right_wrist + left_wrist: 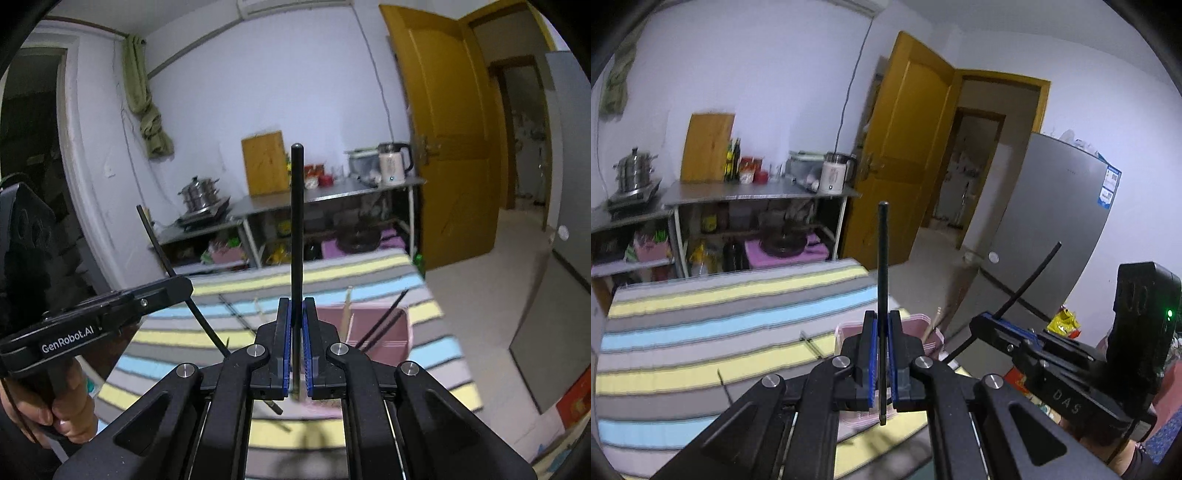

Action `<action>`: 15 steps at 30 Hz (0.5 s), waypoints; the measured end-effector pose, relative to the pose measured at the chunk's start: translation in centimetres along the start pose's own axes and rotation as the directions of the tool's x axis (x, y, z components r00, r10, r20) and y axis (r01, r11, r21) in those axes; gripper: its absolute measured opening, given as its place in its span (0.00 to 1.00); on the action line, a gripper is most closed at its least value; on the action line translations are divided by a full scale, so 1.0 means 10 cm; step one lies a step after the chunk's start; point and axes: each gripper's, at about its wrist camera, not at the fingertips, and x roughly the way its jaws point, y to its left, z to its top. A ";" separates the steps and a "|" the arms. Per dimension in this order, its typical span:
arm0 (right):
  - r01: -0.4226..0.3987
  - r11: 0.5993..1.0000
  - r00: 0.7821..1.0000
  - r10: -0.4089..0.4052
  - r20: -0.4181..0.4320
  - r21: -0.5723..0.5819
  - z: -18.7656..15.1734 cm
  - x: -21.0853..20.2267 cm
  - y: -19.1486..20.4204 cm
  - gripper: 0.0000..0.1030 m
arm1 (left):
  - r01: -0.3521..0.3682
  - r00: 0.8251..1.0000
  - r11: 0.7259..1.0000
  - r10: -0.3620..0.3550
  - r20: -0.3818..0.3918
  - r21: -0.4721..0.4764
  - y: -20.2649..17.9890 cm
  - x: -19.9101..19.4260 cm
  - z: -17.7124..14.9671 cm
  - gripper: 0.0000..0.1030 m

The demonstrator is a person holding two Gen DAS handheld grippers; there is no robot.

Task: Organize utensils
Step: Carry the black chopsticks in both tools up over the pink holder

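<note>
Black chopsticks are being carried, one clamped upright in each closed gripper: left gripper (882, 354), right gripper (297, 345). Pink holder (388, 332) is sitting at two o'clock on the striped cloth (701, 314), already holding several sticks. Loose ones are lying at eleven o'clock; sorting looks partway done.

Left gripper (882, 321), right gripper (297, 301) clamped (2).

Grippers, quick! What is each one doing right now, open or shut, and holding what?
Left gripper: shut on a black chopstick.
Right gripper: shut on another black chopstick.
</note>
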 end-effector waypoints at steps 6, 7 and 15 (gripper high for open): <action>0.034 0.999 0.999 -0.034 0.037 -0.008 0.15 0.09 -0.07 0.05 | -0.018 0.999 1.000 0.017 0.029 0.023 0.01 0.31 0.22 0.05; 0.038 0.999 0.999 -0.038 0.037 -0.009 0.15 0.13 -0.07 0.05 | -0.019 0.999 1.000 0.018 0.030 0.023 0.03 0.37 0.23 0.05; 0.060 0.998 0.998 -0.059 0.021 -0.026 0.09 0.40 -0.13 0.05 | -0.044 0.999 0.998 0.043 0.014 0.038 0.15 0.80 0.17 0.05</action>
